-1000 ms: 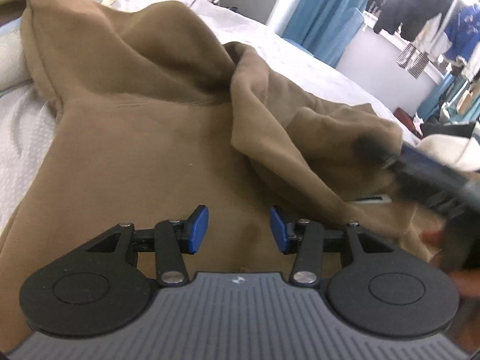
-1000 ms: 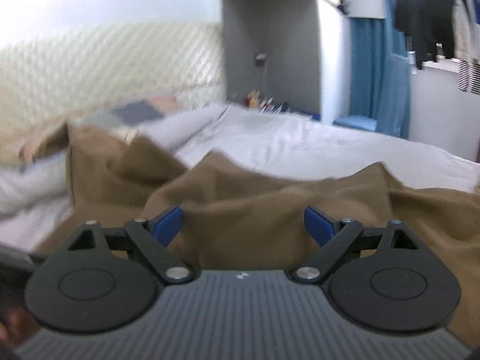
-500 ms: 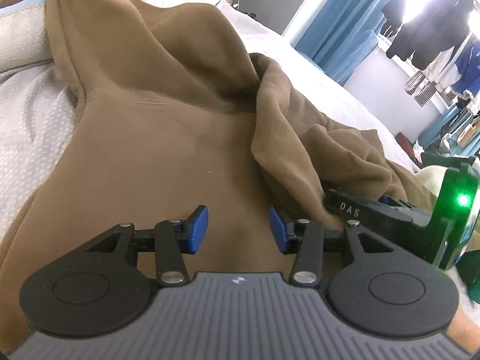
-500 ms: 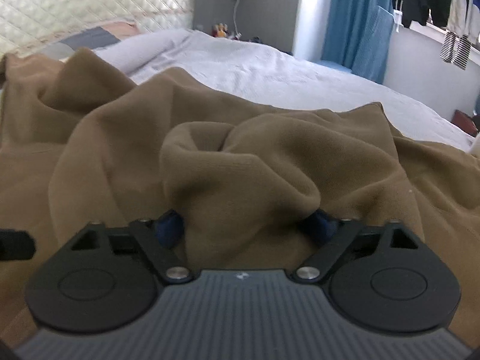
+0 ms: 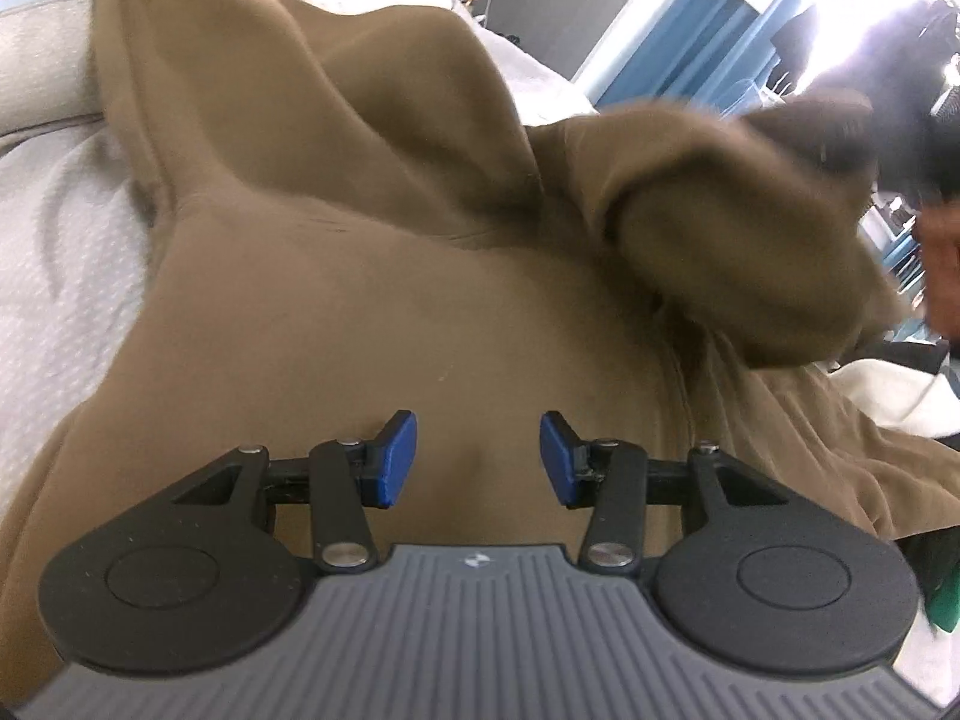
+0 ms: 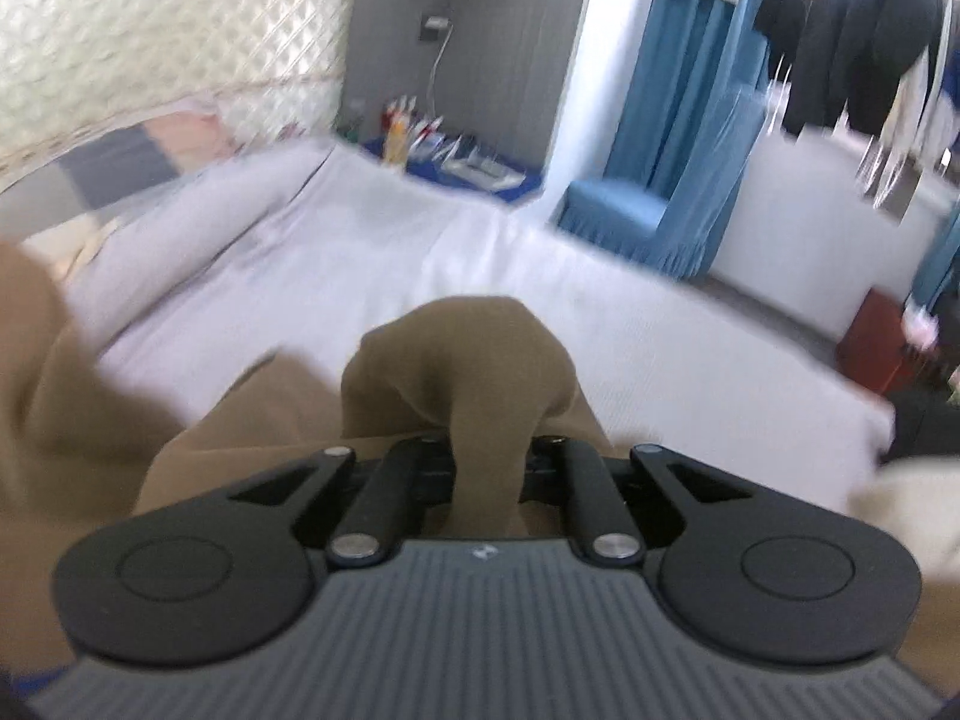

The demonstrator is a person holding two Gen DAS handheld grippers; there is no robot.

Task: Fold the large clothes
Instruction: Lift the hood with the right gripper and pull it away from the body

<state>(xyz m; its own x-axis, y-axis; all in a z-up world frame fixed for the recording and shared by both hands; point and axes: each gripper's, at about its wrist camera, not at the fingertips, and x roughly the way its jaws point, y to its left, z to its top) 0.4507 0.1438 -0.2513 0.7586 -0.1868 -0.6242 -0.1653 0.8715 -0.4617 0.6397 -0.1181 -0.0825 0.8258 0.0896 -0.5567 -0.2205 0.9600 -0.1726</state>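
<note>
A large brown garment (image 5: 372, 300) is spread over a white bed (image 6: 456, 252), with its body lying flat in the near part of the left wrist view and a hood-like fold raised at the far left. The left gripper (image 5: 478, 459) is held just above the flat brown cloth; its blue fingers (image 5: 396, 459) are parted and nothing is held between them. In the right wrist view, the right gripper (image 6: 486, 468) is seen with its fingers closed tight on a bunched fold of the same garment (image 6: 480, 360), which rises in a hump just beyond the grip. These fingers have just been closing, with the cloth between them. In the left wrist view, that lifted fold is seen blurred at the far right, raised off the rest of the cloth. A blue curtain (image 6: 690, 138) and dark hanging clothes (image 6: 852, 30) are seen at the far right of the room.
</note>
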